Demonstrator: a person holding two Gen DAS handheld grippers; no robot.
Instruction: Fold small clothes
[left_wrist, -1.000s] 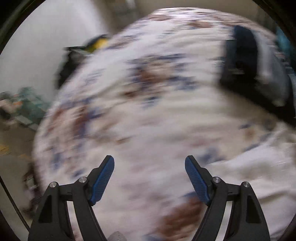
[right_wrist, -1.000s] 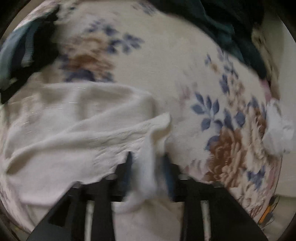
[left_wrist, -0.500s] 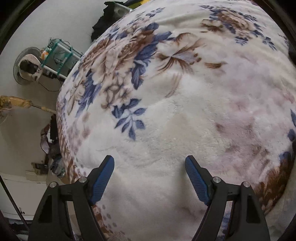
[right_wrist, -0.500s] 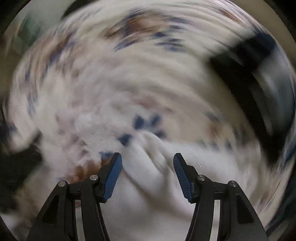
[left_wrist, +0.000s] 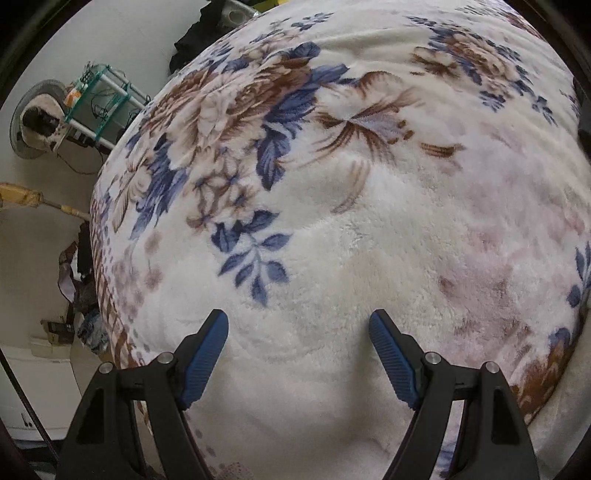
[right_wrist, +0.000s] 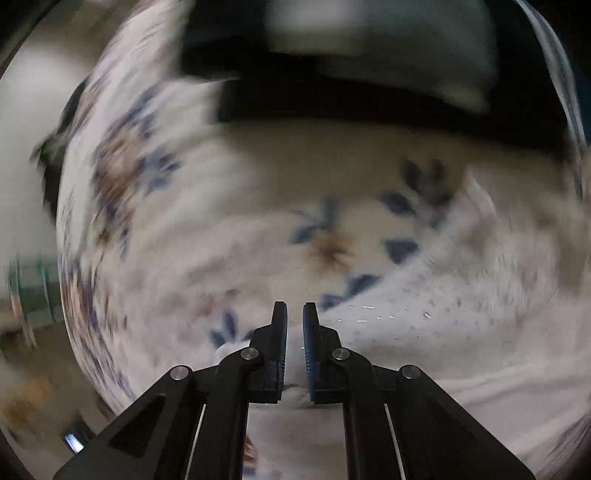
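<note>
White garment (right_wrist: 424, 332) pinched between right tongs (right_wrist: 294, 314) (blurred).

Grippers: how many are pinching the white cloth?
1. The right gripper is shut on the white cloth. The left gripper is open over the flowery blanket, holding nothing.

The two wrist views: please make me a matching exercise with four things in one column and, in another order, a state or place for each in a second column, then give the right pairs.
Column one:
1. left hand-held gripper
2. right hand-held gripper
3. white garment
4. floral blanket

Column two:
A. covers the surface under both grippers
B. nearly closed, pinching white cloth
C. wide open, holding nothing
D. lies on the right side of the right wrist view, blurred

Pairs: 1-C, 2-B, 3-D, 4-A
</note>
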